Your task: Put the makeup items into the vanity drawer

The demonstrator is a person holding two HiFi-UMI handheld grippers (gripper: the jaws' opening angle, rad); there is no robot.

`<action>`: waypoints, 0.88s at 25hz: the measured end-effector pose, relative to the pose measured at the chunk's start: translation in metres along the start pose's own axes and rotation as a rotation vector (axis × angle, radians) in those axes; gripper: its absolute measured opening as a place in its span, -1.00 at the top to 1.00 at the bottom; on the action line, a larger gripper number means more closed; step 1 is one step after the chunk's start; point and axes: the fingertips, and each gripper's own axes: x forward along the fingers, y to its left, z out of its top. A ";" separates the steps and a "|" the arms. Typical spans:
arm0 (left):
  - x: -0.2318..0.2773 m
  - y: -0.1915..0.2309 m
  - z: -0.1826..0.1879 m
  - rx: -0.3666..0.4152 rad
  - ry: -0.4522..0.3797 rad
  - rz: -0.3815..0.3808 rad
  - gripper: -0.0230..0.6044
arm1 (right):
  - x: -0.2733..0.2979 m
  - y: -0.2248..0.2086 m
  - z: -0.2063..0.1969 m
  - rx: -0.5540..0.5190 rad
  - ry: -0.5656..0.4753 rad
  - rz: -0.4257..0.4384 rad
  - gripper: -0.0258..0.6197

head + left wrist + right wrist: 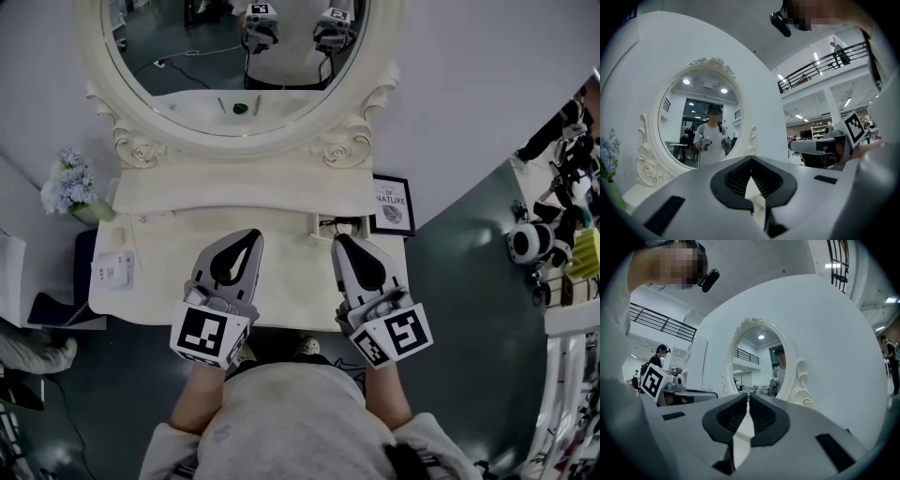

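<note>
The cream vanity table (281, 246) stands under an oval mirror (234, 56). No open drawer shows in any view. A small white box (113, 270) lies at the tabletop's left end, and a few small dark items (330, 224) lie at the back right. My left gripper (253, 234) hovers over the middle of the tabletop; its jaws meet at the tips with nothing between them (751, 158). A hand's width to its right, my right gripper (341, 240) is level with it, shut and empty (748, 396). Both point toward the mirror.
A vase of pale blue flowers (67, 183) stands at the table's back left corner. A framed print (392, 204) leans at the back right. A raised shelf (244, 192) runs below the mirror. To the right are a railing and shelves of goods (562, 234).
</note>
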 end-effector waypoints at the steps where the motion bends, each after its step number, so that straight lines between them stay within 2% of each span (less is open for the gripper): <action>1: -0.003 0.003 0.002 0.004 -0.005 0.000 0.88 | 0.002 0.003 0.000 -0.002 -0.001 0.001 0.83; 11: -0.030 0.035 0.024 0.027 -0.058 0.011 0.88 | 0.021 0.033 0.004 -0.023 -0.004 0.007 0.83; 16: -0.042 0.043 0.017 0.039 0.008 -0.003 0.88 | 0.028 0.044 0.007 -0.037 -0.007 0.005 0.83; 22: -0.052 0.056 0.022 0.047 -0.006 -0.008 0.88 | 0.035 0.057 0.010 -0.045 -0.015 0.003 0.83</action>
